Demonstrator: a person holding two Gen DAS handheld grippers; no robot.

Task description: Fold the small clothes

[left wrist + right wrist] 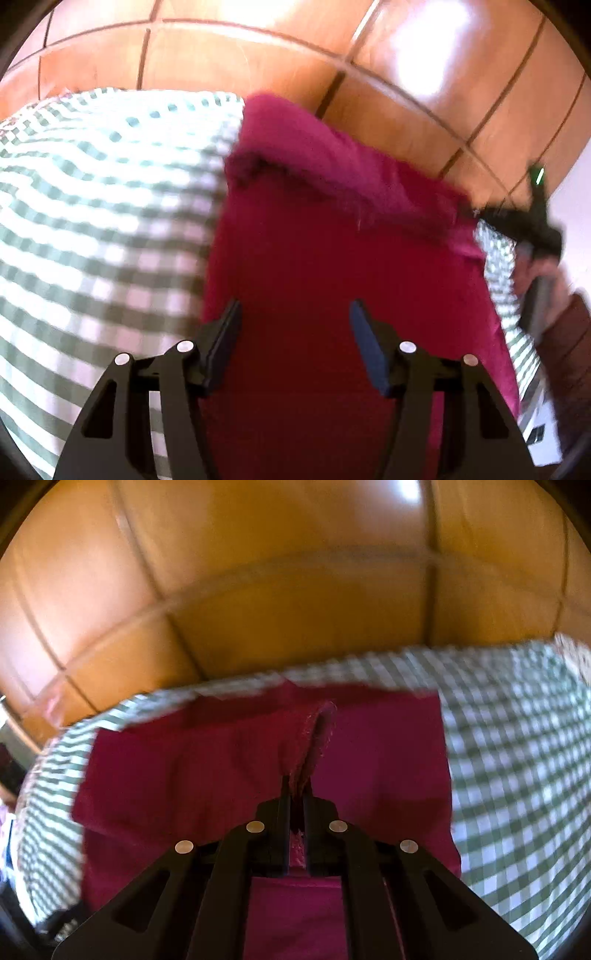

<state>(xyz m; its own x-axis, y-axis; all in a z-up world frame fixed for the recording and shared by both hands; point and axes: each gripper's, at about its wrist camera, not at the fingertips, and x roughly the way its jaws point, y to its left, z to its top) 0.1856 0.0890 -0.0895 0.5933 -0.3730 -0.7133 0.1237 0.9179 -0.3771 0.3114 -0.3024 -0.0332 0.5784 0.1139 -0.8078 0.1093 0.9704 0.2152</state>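
My left view is smeared: the right gripper (480,216) at the far edge of the cloth (332,229) is a dark blur, so I can't read its jaws there. A hand (532,273) behind it is barely a shape. The checked cover (92,221) runs off frame. In my right view the cloth's near part sits hidden under the gripper body.

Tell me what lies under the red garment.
The red garment lies on a green-and-white checked cloth, which shows all around it. Whatever that cloth covers is hidden. The right claw pinches a raised fold of the garment.
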